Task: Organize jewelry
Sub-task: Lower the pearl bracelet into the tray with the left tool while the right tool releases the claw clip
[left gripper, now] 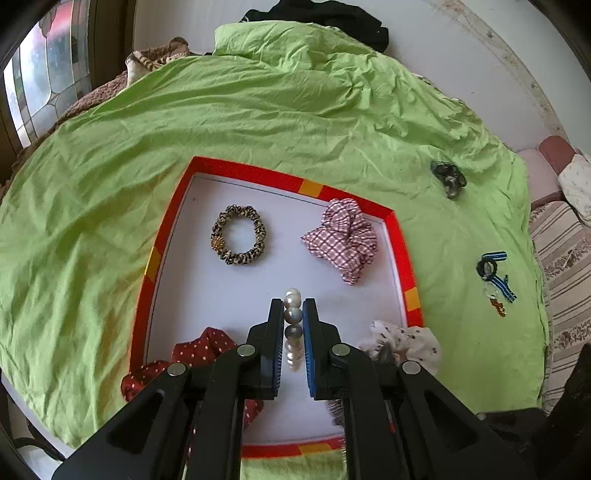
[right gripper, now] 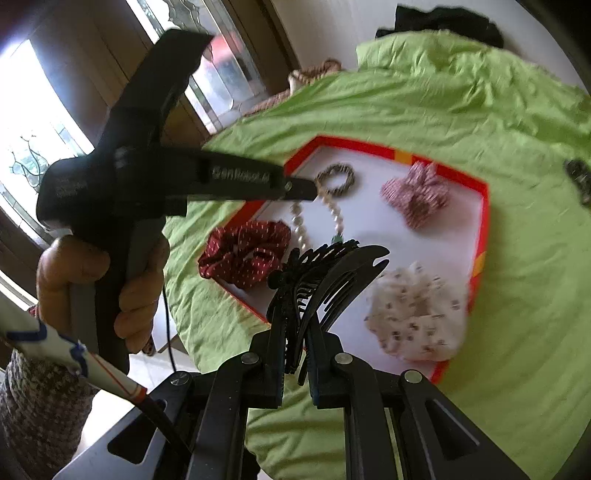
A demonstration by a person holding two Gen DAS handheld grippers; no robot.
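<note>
A red-rimmed tray [left gripper: 255, 172] with a white floor lies on a green sheet. My left gripper [left gripper: 293, 308] is shut on a pearl necklace [left gripper: 293, 321]; in the right wrist view the necklace [right gripper: 338, 218] hangs from it over the tray [right gripper: 484, 206]. My right gripper [right gripper: 295, 325] is shut on a black claw hair clip [right gripper: 325, 273], held above the tray's near side. In the tray lie a leopard scrunchie [left gripper: 238, 236], a pink checked scrunchie [left gripper: 345, 240], a red dotted scrunchie [left gripper: 201, 350] and a white patterned scrunchie [left gripper: 410, 341].
On the green sheet [left gripper: 110, 166] right of the tray lie a dark hair clip [left gripper: 448, 177] and a blue striped hair tie with charms [left gripper: 493, 275]. Black clothing [left gripper: 332, 18] lies at the far edge. A window [right gripper: 33, 140] is on the left.
</note>
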